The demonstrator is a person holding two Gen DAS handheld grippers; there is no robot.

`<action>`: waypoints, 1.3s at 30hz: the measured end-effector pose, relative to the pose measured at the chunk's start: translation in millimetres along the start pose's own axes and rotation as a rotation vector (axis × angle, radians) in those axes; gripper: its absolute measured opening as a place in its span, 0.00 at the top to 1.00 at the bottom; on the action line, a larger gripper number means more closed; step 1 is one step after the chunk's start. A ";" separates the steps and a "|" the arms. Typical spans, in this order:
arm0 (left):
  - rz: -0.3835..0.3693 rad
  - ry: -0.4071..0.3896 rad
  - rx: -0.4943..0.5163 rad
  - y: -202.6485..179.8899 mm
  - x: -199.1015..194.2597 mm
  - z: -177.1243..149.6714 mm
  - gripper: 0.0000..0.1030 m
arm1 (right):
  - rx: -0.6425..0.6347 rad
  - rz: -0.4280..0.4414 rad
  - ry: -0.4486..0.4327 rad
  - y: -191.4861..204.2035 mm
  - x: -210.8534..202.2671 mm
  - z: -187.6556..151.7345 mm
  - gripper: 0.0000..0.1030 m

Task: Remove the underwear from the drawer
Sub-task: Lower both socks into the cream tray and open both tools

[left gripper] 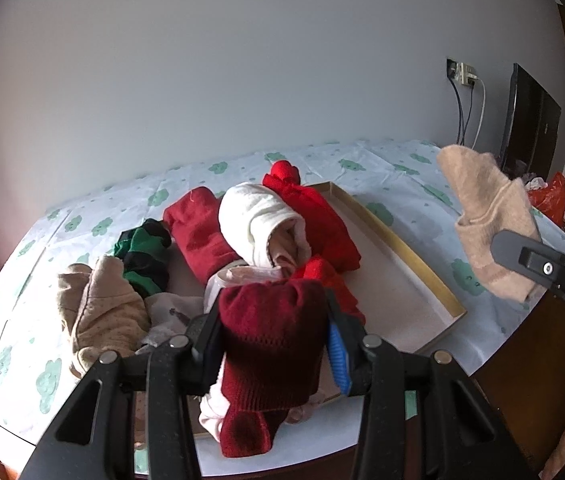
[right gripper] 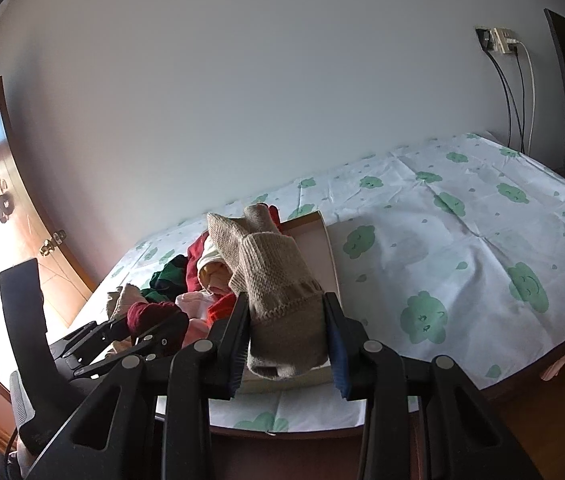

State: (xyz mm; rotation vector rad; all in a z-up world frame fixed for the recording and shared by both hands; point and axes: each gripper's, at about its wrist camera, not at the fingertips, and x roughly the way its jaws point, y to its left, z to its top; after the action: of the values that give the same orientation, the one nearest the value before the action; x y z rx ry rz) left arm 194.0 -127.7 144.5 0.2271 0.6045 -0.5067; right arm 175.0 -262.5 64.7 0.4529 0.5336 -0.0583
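**Carry both garments clear of the tray before releasing**

The left hand-held gripper (left gripper: pixel 272 344) grasps a dark red knitted garment (left gripper: pixel 270 356) above the shallow cardboard drawer tray (left gripper: pixel 414 256). The right hand-held gripper (right gripper: pixel 286 344) clamps a beige knitted garment (right gripper: pixel 278 292). Each should go to bare cloud-print sheet (right gripper: pixel 462 248), well apart from the pile.

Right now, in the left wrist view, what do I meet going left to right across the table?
Beige garment → green and black garment → dark red knit clamped in the left gripper → bare right part of the tray → tan knit held up by the right gripper.
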 end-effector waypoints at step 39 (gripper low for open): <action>-0.010 0.061 0.020 -0.8 61.2 12.0 0.59 | -0.031 -0.100 0.121 -5.8 84.8 -9.7 0.64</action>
State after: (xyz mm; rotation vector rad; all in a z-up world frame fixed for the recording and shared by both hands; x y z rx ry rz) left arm 242.5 -156.2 117.8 0.2596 0.6608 -0.5168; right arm 242.4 -258.3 12.3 0.4010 0.6754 -0.1189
